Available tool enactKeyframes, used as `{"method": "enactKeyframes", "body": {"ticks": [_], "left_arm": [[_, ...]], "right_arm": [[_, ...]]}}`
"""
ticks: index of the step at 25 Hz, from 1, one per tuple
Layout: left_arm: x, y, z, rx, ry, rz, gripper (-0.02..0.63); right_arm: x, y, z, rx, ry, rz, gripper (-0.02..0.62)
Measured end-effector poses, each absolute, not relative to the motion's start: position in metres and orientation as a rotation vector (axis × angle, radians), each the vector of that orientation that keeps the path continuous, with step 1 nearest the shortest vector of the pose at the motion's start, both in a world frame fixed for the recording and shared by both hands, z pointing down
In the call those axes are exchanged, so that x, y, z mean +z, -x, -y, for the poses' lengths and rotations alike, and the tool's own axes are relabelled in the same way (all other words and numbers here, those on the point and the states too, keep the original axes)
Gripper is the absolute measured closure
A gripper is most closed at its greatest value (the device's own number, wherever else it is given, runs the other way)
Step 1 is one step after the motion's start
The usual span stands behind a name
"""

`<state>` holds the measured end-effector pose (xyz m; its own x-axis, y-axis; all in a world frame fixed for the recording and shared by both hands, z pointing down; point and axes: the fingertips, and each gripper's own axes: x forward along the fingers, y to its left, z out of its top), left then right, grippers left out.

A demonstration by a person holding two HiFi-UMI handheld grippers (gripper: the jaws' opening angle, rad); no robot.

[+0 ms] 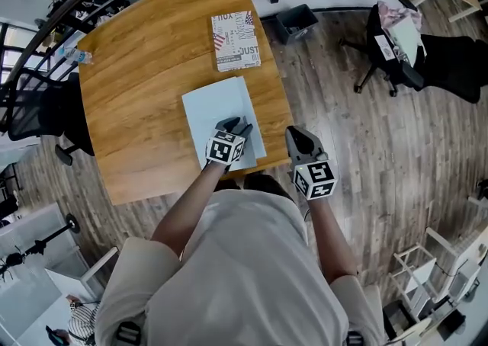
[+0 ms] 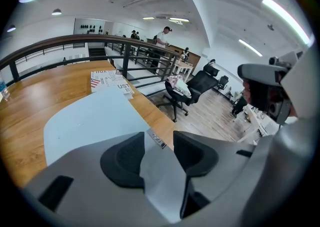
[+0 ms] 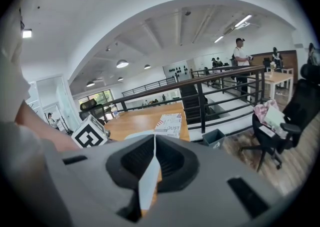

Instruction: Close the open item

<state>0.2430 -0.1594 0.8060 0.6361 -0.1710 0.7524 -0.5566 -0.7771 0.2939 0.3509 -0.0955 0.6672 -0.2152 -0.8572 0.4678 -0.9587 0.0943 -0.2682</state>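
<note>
A flat light-blue book or folder [image 1: 217,104] lies shut on the wooden table [image 1: 145,70], near its front edge. My left gripper [image 1: 236,127] hovers over the book's near right corner, jaws apart, with the pale cover [image 2: 90,118] showing between them and nothing held. In the left gripper view, the left gripper [image 2: 159,153] points along the cover. My right gripper [image 1: 299,137] hangs just off the table's right edge, over the floor. In its own view the right gripper [image 3: 154,163] is shut, with only a thin sliver between the pads.
A printed box or book [image 1: 235,40] lies behind the blue one at the table's far side. A dark bin [image 1: 296,22] and an office chair [image 1: 393,47] stand on the floor to the right. A black chair [image 1: 38,112] is at the table's left, and a railing runs behind.
</note>
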Motion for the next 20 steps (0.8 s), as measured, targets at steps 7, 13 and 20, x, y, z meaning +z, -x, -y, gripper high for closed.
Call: {"method": "enactKeyframes", "body": {"ticks": [7, 13, 20], "left_arm": [[0.824, -0.250, 0.159, 1.068, -2.343, 0.536, 0.431], [0.836, -0.256, 0.157, 1.107, -2.341, 0.510, 0.431], [0.853, -0.264, 0.154, 1.179, -2.324, 0.457, 0.431]], "right_arm": [[0.670, -0.360, 0.094, 0.773, -1.853, 2.155, 0.583], [0.678, -0.367, 0.090, 0.790, -1.866, 2.134, 0.583], [0.689, -0.371, 0.084, 0.816, -1.881, 2.109, 0.583]]}}
